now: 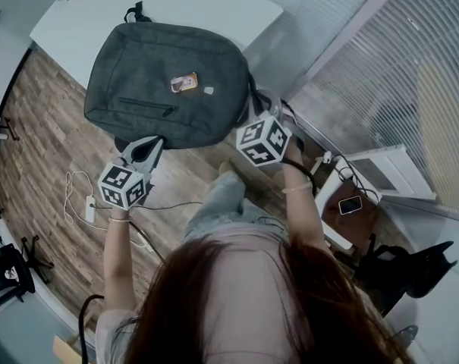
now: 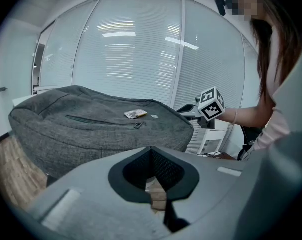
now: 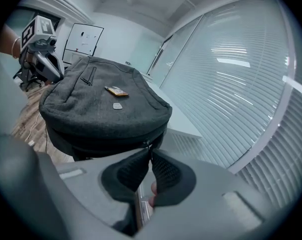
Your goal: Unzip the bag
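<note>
Dark grey fabric backpack (image 1: 168, 82): flat on white table (image 1: 214, 6), near edge overhanging; right gripper (image 3: 150, 149) at its 4 o'clock corner, jaws closed on small metal zip pull (image 3: 148, 144); left gripper (image 2: 151, 149) at 7 o'clock, jaws closed, empty; recommended: left pins fabric, right draws pull steadily along track.

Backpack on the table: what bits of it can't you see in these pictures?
- Inside of the backpack: its shut grey fabric hides it in every view.
- Print on the small orange tag: too small in all views.
- The zipper pull at the right gripper tips: tiny in the right gripper view; in the head view the marker cube covers it.
- Backpack's underside: hidden against the table.
</note>
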